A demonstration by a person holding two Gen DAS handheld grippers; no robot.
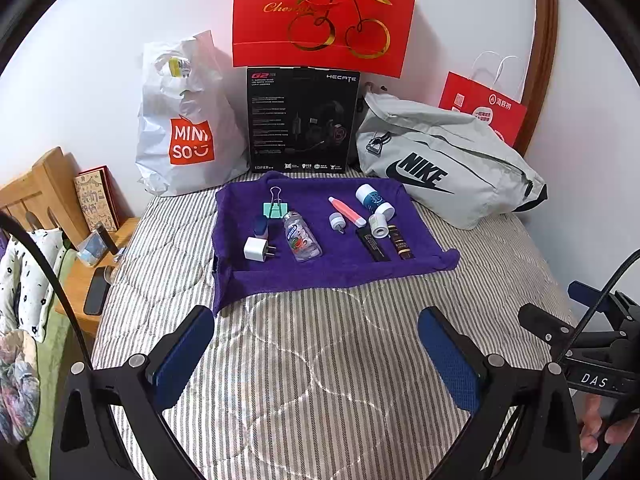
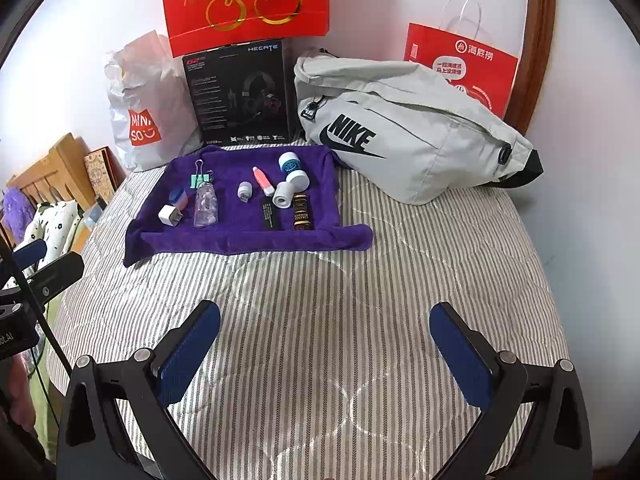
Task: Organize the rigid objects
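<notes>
A purple towel (image 1: pixel 344 268) (image 2: pixel 240 244) lies on the striped bed and carries several small items. Among them are a white plug adapter (image 1: pixel 256 249) (image 2: pixel 170 214), a clear bottle (image 1: pixel 301 236) (image 2: pixel 206 205), a green binder clip (image 1: pixel 275 209) (image 2: pixel 202 179), a pink tube (image 1: pixel 346 211) (image 2: pixel 263 181), a white-blue jar (image 1: pixel 370 196) (image 2: pixel 289 162), and two dark tubes (image 1: pixel 386 243) (image 2: pixel 286 212). My left gripper (image 1: pixel 316 322) and my right gripper (image 2: pixel 325 318) both hover open above bare bedding, short of the towel's near edge, with nothing between their fingers.
A grey Nike bag (image 1: pixel 448 164) (image 2: pixel 404 128), a black headset box (image 1: pixel 302 120) (image 2: pixel 240 92), a white Miniso bag (image 1: pixel 184 128) and red paper bags (image 1: pixel 324 12) (image 2: pixel 464 64) line the wall. A wooden nightstand (image 1: pixel 80 284) with a phone stands left of the bed.
</notes>
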